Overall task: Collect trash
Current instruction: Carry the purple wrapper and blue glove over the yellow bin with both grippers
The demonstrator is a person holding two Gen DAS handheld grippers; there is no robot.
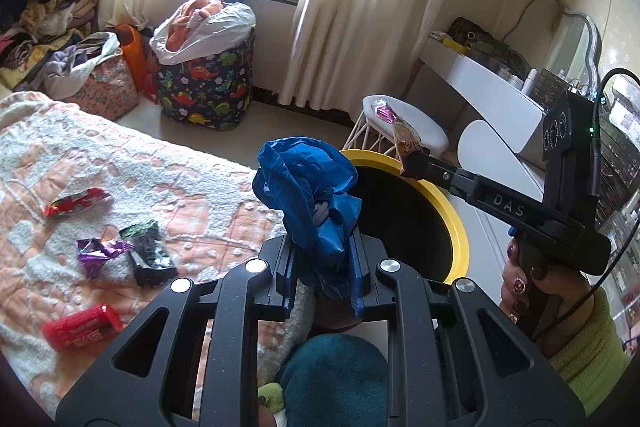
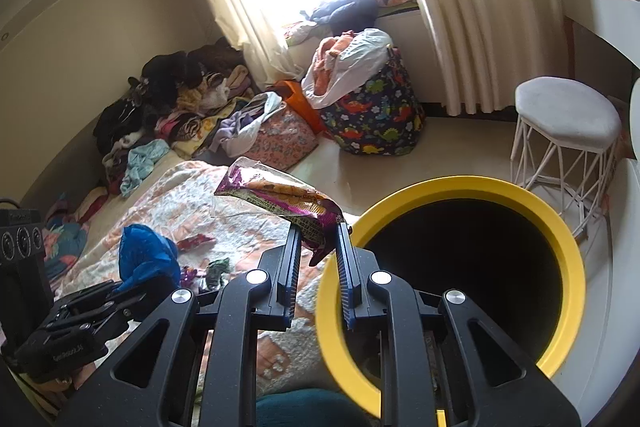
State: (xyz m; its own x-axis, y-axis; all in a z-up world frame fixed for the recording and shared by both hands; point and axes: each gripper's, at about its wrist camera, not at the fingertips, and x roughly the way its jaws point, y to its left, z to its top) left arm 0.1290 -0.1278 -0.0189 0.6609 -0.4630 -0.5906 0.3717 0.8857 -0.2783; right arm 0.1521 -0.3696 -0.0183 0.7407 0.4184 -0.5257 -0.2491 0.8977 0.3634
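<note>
My left gripper (image 1: 320, 247) is shut on a crumpled blue plastic bag (image 1: 308, 187), held just left of the yellow-rimmed black bin (image 1: 452, 227). My right gripper (image 2: 318, 231) is shut on a purple snack wrapper (image 2: 280, 199), held at the bin's near-left rim (image 2: 472, 187); it also shows in the left wrist view (image 1: 408, 143) over the bin's far rim. On the bed lie more wrappers: red ones (image 1: 76, 203) (image 1: 80, 325), a purple one (image 1: 100, 251) and a black-green one (image 1: 150, 255).
The orange-white bedspread (image 1: 140, 167) is at left. A white stool (image 2: 564, 123), a dinosaur-print laundry basket (image 1: 208, 83), clothes piles (image 2: 180, 99) and a white desk (image 1: 480, 79) stand around. A stuffed toy (image 1: 332, 379) lies below my left gripper.
</note>
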